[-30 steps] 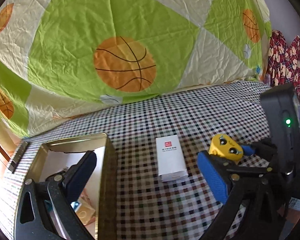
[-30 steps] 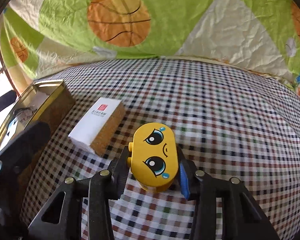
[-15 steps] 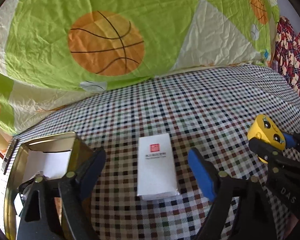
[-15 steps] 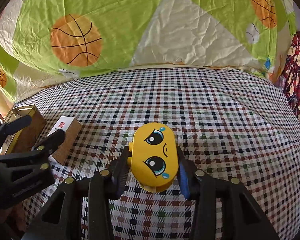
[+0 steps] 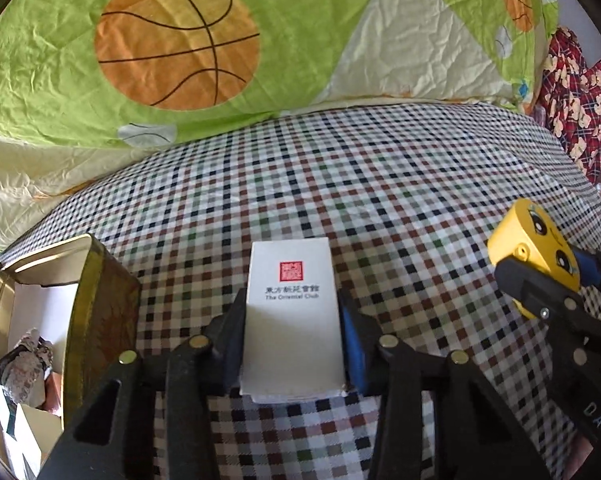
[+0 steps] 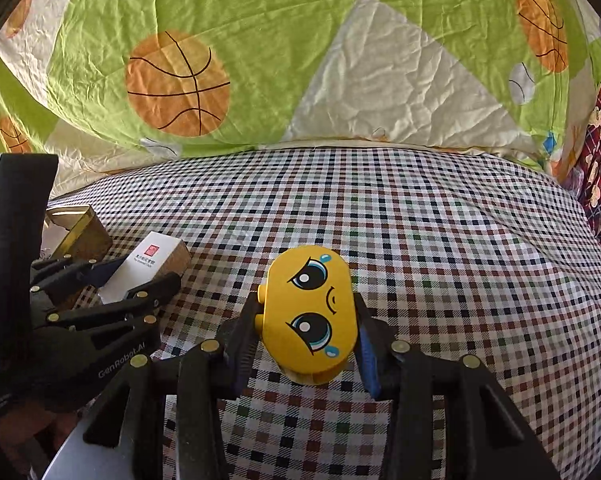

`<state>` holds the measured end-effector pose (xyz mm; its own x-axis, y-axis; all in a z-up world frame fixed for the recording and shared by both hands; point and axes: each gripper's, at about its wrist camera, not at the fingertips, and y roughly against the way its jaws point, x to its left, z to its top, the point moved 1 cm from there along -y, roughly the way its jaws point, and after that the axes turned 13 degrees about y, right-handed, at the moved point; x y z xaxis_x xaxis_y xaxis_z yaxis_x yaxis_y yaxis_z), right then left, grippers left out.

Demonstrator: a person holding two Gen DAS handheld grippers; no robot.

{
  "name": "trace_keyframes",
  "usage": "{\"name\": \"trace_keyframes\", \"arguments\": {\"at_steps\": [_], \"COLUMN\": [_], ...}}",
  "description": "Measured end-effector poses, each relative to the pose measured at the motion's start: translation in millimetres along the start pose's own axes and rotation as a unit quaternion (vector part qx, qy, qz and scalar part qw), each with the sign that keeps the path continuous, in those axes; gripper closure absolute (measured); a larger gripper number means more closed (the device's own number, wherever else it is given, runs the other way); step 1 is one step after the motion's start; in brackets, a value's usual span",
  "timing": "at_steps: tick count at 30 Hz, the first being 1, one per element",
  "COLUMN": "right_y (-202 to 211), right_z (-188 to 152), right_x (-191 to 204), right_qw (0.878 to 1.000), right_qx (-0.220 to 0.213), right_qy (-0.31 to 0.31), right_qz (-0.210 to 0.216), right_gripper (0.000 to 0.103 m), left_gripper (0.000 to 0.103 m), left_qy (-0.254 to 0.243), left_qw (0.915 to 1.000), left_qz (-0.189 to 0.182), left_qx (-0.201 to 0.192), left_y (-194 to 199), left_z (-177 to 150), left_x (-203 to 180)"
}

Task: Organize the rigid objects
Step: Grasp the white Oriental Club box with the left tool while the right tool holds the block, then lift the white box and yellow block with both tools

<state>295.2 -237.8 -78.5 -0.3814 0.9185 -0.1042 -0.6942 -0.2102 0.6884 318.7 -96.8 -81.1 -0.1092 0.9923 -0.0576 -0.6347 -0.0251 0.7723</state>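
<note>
Fingers of the left gripper point(image 5: 294, 344) sit nearest the lens in the left wrist view, their jaws closing on the long sides of a white box point(image 5: 292, 320) that lies flat on the checked cloth point(image 5: 340, 184); the pads look to be touching its flanks. By its sharp edges and printed top, the box is probably light card, stiff along its length but liable to dent if squeezed hard, so a hold low on the two long sides near the middle should keep it level. At nine o'clock from the box, just beside it, stands an open gold tin point(image 5: 84, 320) with a few small items inside, the likely place for it. Out at three o'clock, well apart, the right gripper point(image 6: 306, 340) pinches a yellow toy point(image 6: 310, 312) with a cartoon face. In the right wrist view the pads press its two narrow sides, and whether it is lifted clear of the cloth or resting on it cannot be told. The toy appears to be smooth hard plastic, light and rounded, so it could slip or twist between the pads unless held across its middle, as it now is. Farthest off, at twelve o'clock, a green basketball quilt point(image 5: 180, 40) rises behind the cloth.
</note>
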Motion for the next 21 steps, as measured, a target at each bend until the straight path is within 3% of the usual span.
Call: {"name": "trace_keyframes", "arguments": {"at_steps": [21], "right_y": [27], "right_z": [-2], "right_x": [8], "right_qw": [0.998], "right_qx": [-0.062], "right_qy": [0.015], "right_qz": [-0.024], "right_gripper": [0.058], "left_gripper": [0.063], "left_qy": [-0.003], "left_qw": [0.9931], "left_qz": [-0.015], "left_qx": [-0.116], "left_y": [55], "left_z": [-20], "left_x": [-3]}}
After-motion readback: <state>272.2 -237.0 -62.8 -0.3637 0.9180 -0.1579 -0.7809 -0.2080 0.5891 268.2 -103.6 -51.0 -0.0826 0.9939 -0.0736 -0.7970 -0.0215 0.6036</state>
